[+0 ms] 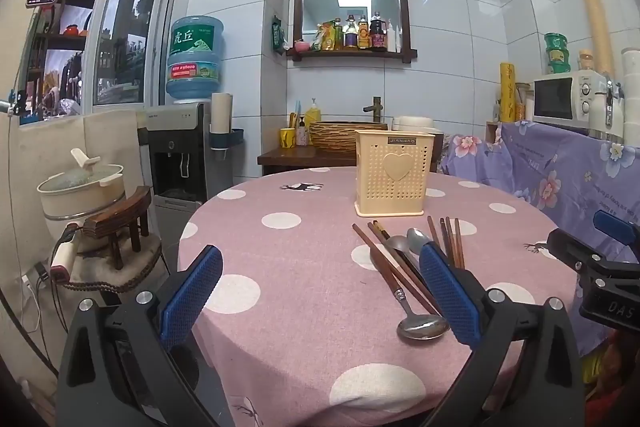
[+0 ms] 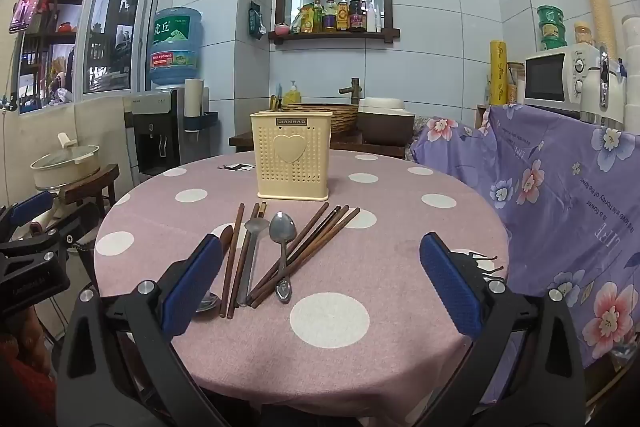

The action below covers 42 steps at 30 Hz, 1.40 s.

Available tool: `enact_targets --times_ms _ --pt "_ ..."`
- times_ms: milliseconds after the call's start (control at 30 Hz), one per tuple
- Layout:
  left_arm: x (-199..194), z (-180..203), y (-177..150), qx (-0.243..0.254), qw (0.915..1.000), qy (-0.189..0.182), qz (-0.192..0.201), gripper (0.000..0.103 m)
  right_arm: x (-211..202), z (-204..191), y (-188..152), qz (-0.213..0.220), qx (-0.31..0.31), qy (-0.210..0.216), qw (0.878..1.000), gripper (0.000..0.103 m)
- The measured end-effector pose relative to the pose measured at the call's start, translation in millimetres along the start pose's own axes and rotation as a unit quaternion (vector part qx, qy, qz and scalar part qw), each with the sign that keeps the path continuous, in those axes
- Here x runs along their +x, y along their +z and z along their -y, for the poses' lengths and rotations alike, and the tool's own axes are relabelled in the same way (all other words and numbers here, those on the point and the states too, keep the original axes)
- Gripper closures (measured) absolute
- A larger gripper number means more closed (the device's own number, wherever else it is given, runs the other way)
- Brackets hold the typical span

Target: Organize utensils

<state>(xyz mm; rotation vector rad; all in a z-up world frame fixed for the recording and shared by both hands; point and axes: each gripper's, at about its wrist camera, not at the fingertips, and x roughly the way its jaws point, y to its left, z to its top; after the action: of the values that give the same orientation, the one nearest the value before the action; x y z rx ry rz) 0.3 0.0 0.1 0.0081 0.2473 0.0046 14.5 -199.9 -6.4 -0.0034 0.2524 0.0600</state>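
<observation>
Evenly and rather coolly lit from overhead, with a bright ceiling panel reflected in the mirror (image 1: 351,11) on the back wall. Soft, faint shadows only; mild glare on the tiles beside that mirror. Sharp around it, strongly bowed and vignetted black toward the corners.

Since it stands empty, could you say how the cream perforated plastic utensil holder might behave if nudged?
The cream perforated plastic utensil holder looks thin-walled and hollow, so probably light. Standing tall on a pink dotted tablecloth, it may tip or slide.
</observation>
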Motion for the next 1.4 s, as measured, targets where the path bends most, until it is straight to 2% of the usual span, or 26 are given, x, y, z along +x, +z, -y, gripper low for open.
enact_targets --times_ms 267,1400 --pt "-0.3 -4.8 -1.0 -0.006 0.9999 0.003 0.009 0.005 0.3 -0.1 -0.1 -0.005 0.000 -0.001 1.000 0.005" --pt "3.2 -9.6 -7.7 -0.004 1.0000 0.007 0.001 0.005 2.4 -5.6 -3.8 -0.010 -0.002 0.003 1.000 0.005"
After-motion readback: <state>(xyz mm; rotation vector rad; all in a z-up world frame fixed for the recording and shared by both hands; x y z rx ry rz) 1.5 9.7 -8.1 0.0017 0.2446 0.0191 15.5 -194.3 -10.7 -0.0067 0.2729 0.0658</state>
